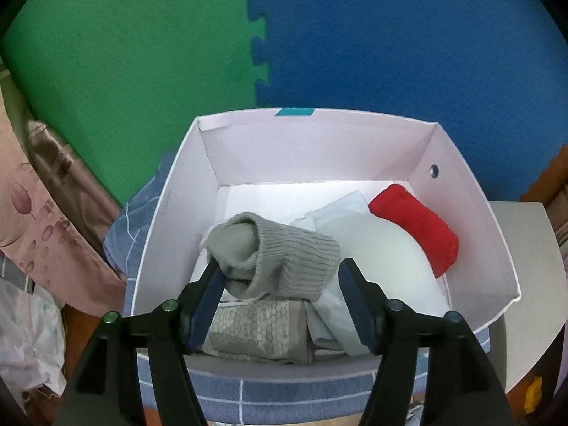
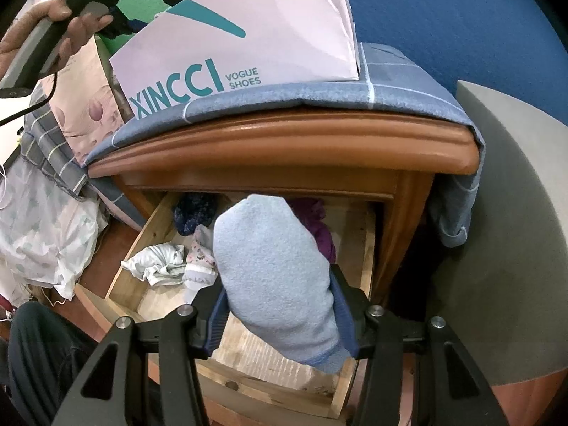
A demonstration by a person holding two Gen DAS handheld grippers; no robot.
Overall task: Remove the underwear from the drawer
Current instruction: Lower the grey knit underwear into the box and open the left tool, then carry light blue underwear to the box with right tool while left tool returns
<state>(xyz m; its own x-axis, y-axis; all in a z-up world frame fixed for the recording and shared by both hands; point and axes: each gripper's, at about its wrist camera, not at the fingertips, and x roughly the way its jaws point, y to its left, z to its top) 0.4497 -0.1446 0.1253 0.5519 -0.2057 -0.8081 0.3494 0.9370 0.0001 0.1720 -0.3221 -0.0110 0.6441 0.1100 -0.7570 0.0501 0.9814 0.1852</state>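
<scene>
Here the right gripper (image 2: 280, 305) is clenched on a pale blue folded garment (image 2: 273, 277), long axis running straight ahead between its jaws, above the open drawer (image 2: 142, 269); the shoebox (image 2: 248, 35) lies up and forward, where the left gripper (image 1: 280, 284) hangs released.

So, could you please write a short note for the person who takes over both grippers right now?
Left gripper: open, fingers either side of the grey knit roll lying in the white shoe box; red roll also there.
Right gripper: shut on the light blue piece, held above the open drawer.
Done: several pieces are in the box.
Left: box the blue piece; fetch the white, dark blue and purple pieces from the drawer.
</scene>
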